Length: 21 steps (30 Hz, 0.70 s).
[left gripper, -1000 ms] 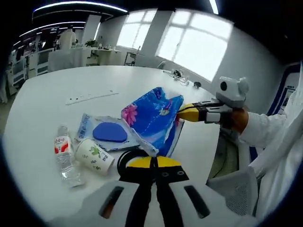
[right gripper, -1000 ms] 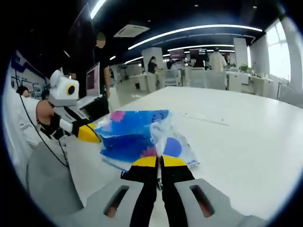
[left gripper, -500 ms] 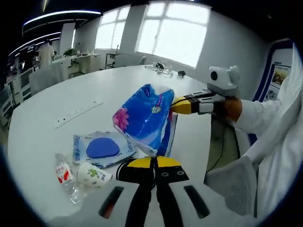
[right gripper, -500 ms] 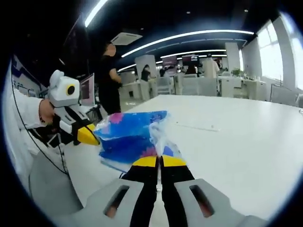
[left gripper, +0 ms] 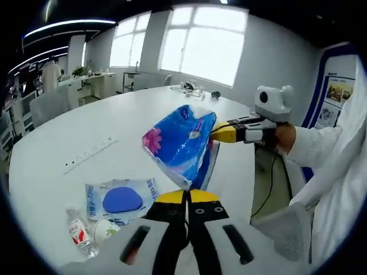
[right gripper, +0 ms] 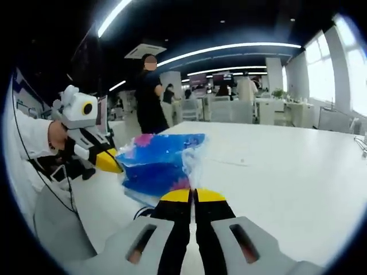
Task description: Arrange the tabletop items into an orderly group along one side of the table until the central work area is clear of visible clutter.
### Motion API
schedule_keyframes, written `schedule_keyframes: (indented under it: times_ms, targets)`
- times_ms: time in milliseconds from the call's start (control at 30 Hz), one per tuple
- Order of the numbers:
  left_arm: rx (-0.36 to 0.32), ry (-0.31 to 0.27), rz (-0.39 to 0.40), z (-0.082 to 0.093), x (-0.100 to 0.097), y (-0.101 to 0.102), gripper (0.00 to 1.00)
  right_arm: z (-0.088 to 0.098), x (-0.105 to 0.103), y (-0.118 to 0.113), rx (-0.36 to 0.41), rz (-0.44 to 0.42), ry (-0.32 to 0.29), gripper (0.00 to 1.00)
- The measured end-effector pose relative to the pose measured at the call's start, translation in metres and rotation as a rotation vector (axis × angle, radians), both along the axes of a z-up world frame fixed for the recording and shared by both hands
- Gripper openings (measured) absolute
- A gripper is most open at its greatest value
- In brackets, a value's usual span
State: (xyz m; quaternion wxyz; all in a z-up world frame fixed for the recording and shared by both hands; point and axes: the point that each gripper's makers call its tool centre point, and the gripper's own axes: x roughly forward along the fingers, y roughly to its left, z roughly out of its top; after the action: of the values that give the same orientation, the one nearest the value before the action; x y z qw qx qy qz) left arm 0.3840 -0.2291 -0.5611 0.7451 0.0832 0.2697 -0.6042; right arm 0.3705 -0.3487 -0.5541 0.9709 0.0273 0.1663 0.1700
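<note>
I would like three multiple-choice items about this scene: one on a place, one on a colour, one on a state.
1. Where is the water bottle?
A. beside the paper cup
B. on the floor
C. on a chair

2. What colour is the oval on the flat packet?
A. red
B. blue
C. green

3. In what state is the blue floral bag?
A. flat on the table
B. held up by the left gripper and right gripper
C. torn in two

Answers: 1 A, they lie side by side; 2 B, the oval is plain blue; 3 B, shut jaws pinch both ends.
</note>
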Motion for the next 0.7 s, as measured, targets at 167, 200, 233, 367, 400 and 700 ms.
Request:
schedule_keyframes:
  times_ms: [167,200,233,367,400,700]
  targets:
    - [-0.011,-0.007,-0.009,0.007,0.007,-0.015,0.00,0.007,0.005,-0.013,-0.015,-0.013,-0.011,0.00]
    - [-0.011,-0.008,-0.011,0.007,0.007,-0.016,0.00,0.008,0.006,-0.014,-0.017,-0.014,-0.011,0.00]
    - [-0.015,-0.011,-0.014,0.009,0.009,-0.021,0.00,0.010,0.008,-0.019,-0.021,-0.020,-0.016,0.00]
    - [-0.019,-0.013,-0.022,0.013,0.015,-0.032,0.00,0.015,0.013,-0.030,-0.033,-0.030,-0.024,0.00]
    - [-0.020,-0.014,-0.025,0.014,0.016,-0.036,0.00,0.016,0.014,-0.033,-0.037,-0.033,-0.026,0.00]
    - [-0.028,-0.004,-0.031,0.014,0.030,-0.064,0.00,0.018,0.024,-0.060,-0.061,-0.056,-0.027,0.00]
